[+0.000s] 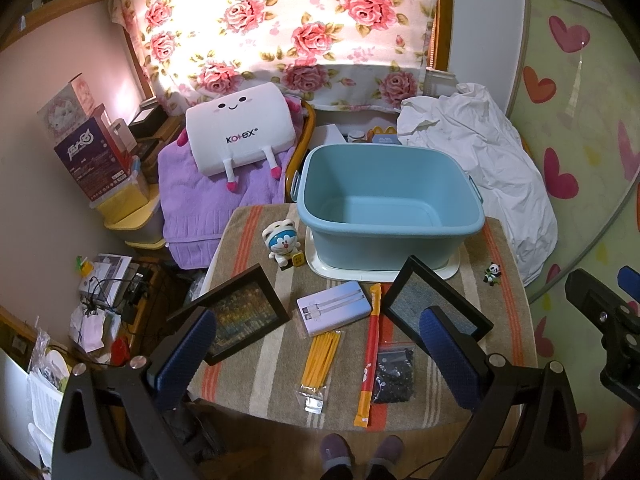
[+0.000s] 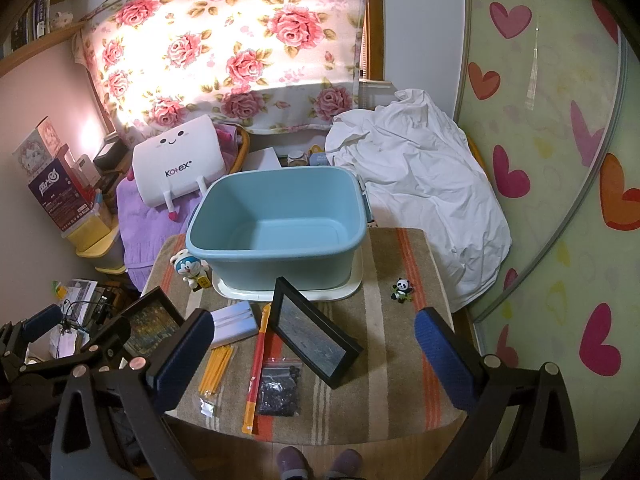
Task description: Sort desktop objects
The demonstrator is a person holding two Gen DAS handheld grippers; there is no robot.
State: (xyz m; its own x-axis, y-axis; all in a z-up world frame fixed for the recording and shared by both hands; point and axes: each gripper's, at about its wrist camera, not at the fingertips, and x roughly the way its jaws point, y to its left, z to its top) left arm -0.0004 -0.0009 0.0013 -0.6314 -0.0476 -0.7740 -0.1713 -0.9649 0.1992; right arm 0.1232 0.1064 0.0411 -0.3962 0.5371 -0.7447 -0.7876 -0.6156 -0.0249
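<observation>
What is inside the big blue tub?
Nothing. The blue tub shows a bare floor and bare walls in both views. Only the strip just behind its near wall is hidden. The tub stands on a white tray.

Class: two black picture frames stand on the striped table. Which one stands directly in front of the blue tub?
The right-hand picture frame, its picture a dull grey-blue. The left picture frame, showing a yellow-and-blue picture, stands off to the side, below the cat figurine.

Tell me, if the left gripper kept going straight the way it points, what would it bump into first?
Probably the white power bank, which lies between the left gripper's open fingers on the striped cloth. Depth is hard to judge.
</observation>
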